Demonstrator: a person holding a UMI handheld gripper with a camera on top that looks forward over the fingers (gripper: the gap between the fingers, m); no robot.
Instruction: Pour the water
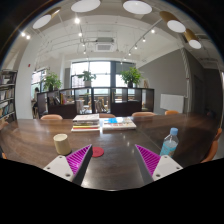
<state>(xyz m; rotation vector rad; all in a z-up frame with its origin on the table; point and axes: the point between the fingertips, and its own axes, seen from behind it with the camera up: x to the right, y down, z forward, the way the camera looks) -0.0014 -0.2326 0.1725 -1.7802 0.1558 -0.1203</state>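
Note:
A clear water bottle (169, 142) with a blue label stands on the dark table (115, 145), just beyond and to the right of my right finger. A pale yellow cup (62, 144) stands on the table beyond my left finger, with a small red disc (97, 152) lying flat to its right. My gripper (112, 165) is open and empty, raised above the table's near part. Its purple pads (84, 160) stand wide apart, with only bare table between them.
Stacked books (103, 124) lie at the table's far side. Chairs (52, 118) stand along the far edge. Beyond are a low partition, potted plants (131, 76) and large windows. A bookshelf (8, 95) stands at the left wall.

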